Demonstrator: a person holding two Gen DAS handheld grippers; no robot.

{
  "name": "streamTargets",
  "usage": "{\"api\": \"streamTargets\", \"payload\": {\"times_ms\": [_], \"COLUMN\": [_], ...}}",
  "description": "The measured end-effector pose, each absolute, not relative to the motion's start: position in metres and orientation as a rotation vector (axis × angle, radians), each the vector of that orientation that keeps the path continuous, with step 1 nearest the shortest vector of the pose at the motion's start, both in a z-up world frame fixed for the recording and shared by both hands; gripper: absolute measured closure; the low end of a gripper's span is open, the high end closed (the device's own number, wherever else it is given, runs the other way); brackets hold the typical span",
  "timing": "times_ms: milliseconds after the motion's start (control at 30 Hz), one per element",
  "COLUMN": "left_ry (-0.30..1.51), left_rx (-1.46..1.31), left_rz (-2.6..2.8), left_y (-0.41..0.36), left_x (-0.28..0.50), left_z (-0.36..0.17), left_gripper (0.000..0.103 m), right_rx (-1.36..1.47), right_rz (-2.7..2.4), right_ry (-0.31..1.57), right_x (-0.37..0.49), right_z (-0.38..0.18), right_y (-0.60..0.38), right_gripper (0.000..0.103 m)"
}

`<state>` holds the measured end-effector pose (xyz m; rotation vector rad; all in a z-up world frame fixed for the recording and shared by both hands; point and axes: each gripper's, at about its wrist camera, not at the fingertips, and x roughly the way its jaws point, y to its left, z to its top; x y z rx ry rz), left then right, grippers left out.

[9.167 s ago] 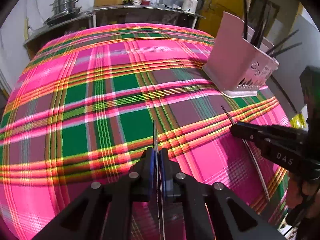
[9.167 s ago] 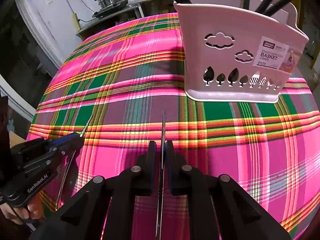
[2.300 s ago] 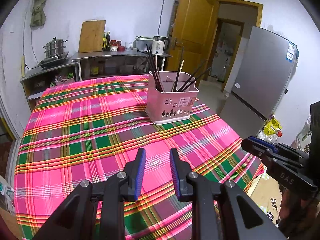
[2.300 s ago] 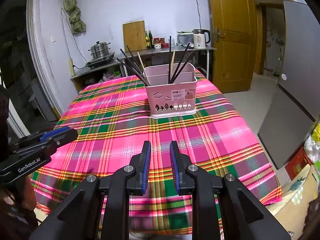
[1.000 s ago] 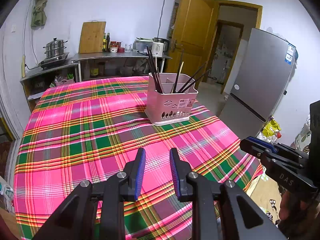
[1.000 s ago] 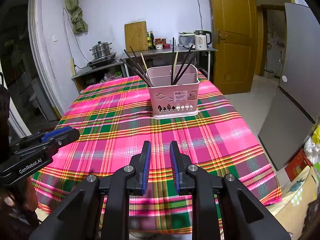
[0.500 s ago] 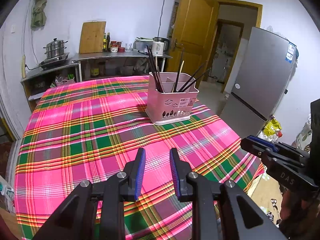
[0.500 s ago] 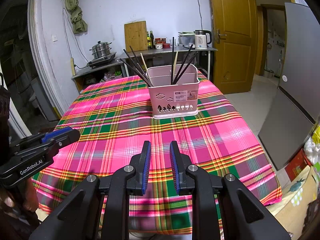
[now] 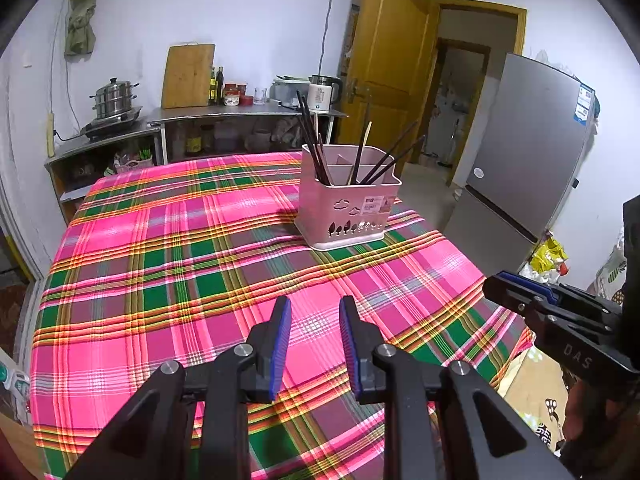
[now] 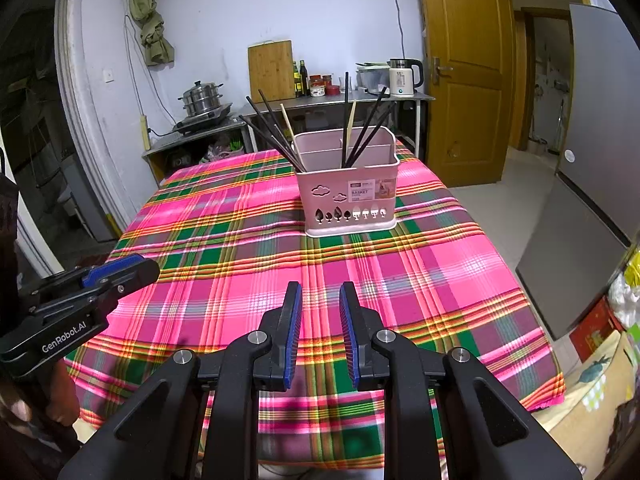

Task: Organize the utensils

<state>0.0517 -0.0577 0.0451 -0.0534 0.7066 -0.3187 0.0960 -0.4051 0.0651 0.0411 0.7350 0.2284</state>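
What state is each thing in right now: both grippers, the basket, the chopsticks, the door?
Left gripper: open, empty.
Right gripper: open, empty.
Pink utensil basket: upright on the plaid tablecloth.
Chopsticks: standing in the basket, leaning.
Wooden door: open.

White walls [image 10: 328, 4] enclose the room. At upper right of the frame an open wooden door [image 10: 464, 72] leads to a dim passage, with a grey refrigerator [image 9: 528, 168] right of it. Along the back wall a steel counter [image 9: 240, 114] carries a cutting board [image 10: 271, 70], a stacked pot [image 10: 202, 98] and a kettle [image 10: 404, 72]. A green cloth [image 10: 150, 12] hangs upper left. Pale floor [image 10: 516, 184] shows at right.
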Motion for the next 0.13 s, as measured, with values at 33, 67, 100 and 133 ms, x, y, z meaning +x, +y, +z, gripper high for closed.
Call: {"api": "streamTargets", "payload": {"times_ms": [33, 67, 100, 133], "left_ry": [0.704, 0.703, 0.704, 0.706], "left_rx": [-0.053, -0.053, -0.053, -0.054], "left_rz": [-0.318, -0.317, -0.316, -0.317], "left_y": [-0.0575, -0.0574, -0.0573, -0.0572], "left_x": [0.0514, 0.0511, 0.0511, 0.0512], "left_z": [0.0451, 0.0451, 0.0450, 0.0449], "left_gripper": [0.079, 0.079, 0.079, 0.079], "right_rx": [0.040, 0.040, 0.041, 0.040], "right_rz": [0.227, 0.227, 0.228, 0.228], "right_ry": [0.734, 0.734, 0.734, 0.734], "right_x": [0.0960, 0.0959, 0.0960, 0.0957], "right_z": [0.0653, 0.0653, 0.0654, 0.0655], "right_y": [-0.4051, -0.4051, -0.4051, -0.4048], "right_gripper": [0.083, 0.083, 0.083, 0.083]}}
